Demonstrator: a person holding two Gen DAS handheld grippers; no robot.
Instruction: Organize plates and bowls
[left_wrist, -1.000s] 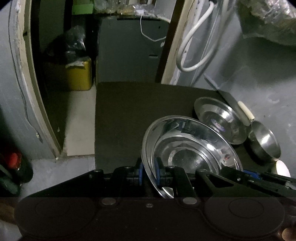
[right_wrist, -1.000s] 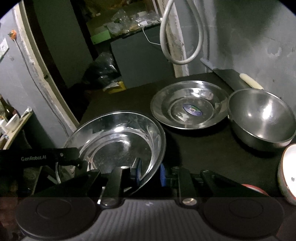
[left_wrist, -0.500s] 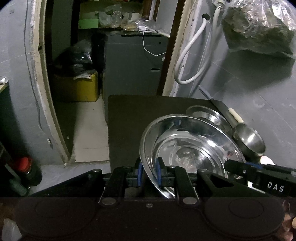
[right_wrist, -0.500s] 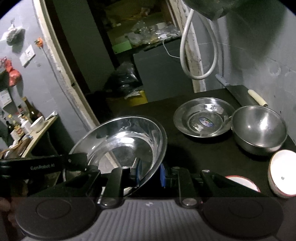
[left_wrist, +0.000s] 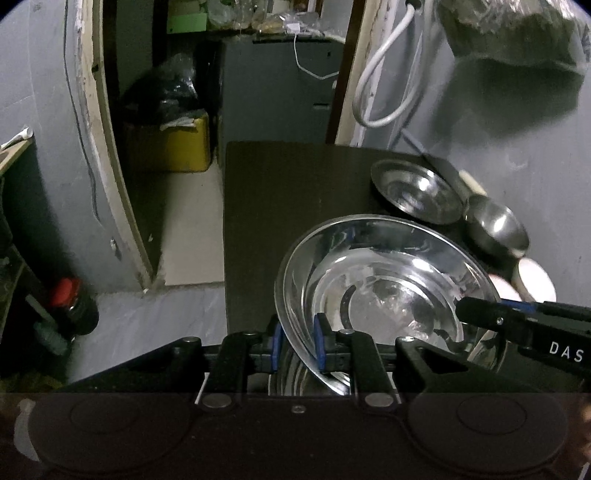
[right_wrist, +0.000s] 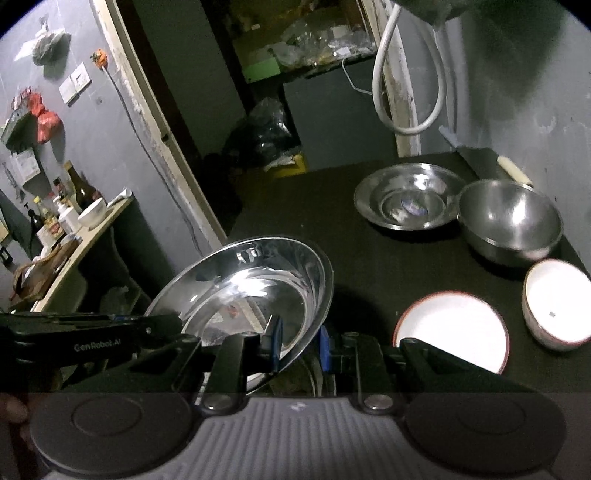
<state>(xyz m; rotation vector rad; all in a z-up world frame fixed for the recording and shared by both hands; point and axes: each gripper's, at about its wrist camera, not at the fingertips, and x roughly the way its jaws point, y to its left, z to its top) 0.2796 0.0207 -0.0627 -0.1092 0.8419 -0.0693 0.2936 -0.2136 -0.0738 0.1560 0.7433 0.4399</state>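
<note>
Steel bowl (left_wrist: 384, 291), wide and shiny, held clear above the dark table (left_wrist: 295, 206) at its near edge, tilted, rim gripped from both sides. Left gripper (left_wrist: 297, 347) at the bowl's left rim, blue pads (left_wrist: 319, 341) on either side of the thin steel wall, jaws easing open with the rim between them; the inner pad lies against the wall, a sliver of gap shows at the outer one. Right gripper (right_wrist: 297, 345) at the opposite rim, jaws nearly closed and pinching the edge of the bowl (right_wrist: 255, 295), which slants up and away to the left in that view. Each gripper visible to the other camera as a black arm reaching in at the bowl's far side. Farther back on the table, a shallow steel plate (right_wrist: 408, 201) with a small sticker in its well, and just beside it, to the right, a deeper steel bowl (right_wrist: 511, 221), rims close or touching, cannot tell which. Nearer, a white plate with a red rim (right_wrist: 450, 326) and a white bowl (right_wrist: 557, 304) just beside it, both resting on the table near the right gripper. Behind the steel pieces, against the grey wall, a knife with a pale handle (right_wrist: 513, 170). White hose (left_wrist: 384, 85) looped down the wall by the door frame. Beyond the table, a yellow container (left_wrist: 173, 147) on the floor.
</note>
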